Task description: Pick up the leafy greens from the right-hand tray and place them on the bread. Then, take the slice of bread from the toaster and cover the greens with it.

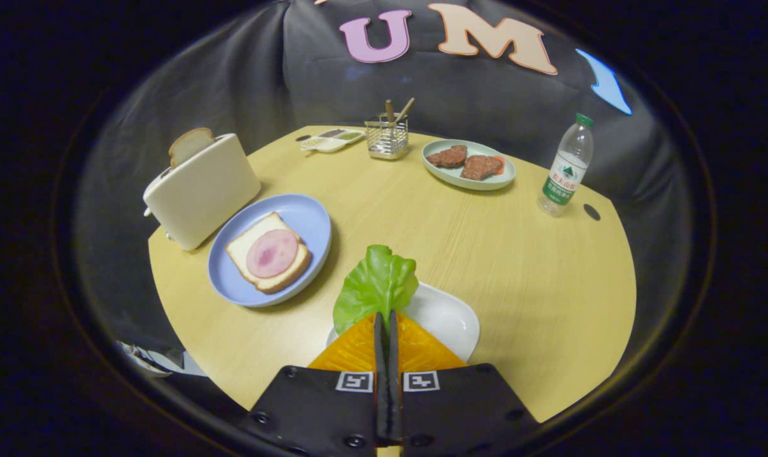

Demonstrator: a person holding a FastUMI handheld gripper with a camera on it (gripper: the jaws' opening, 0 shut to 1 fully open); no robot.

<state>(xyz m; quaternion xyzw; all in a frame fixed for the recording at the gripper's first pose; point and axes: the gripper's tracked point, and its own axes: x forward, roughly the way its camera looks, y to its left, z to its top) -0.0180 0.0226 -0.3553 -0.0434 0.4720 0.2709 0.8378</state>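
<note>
Your gripper (pixel 386 317) had its fingers pressed nearly together on the lower edge of the leafy greens (pixel 376 287), which stood up just ahead of the tips, over the white tray (pixel 447 317). How much leaf sat between the pads was hard to judge from that angle, so the hold may have been thin. The bread (pixel 268 252), topped with a pink ham slice (pixel 272 252), lay on the blue plate (pixel 295 219) at about ten o'clock from the fingers, with the toaster (pixel 201 190) and its upright slice (pixel 190 145) just beyond. A quick swing could have shaken the leaf loose onto the table (pixel 422 222); releasing too high could have let it slide off the ham.
</note>
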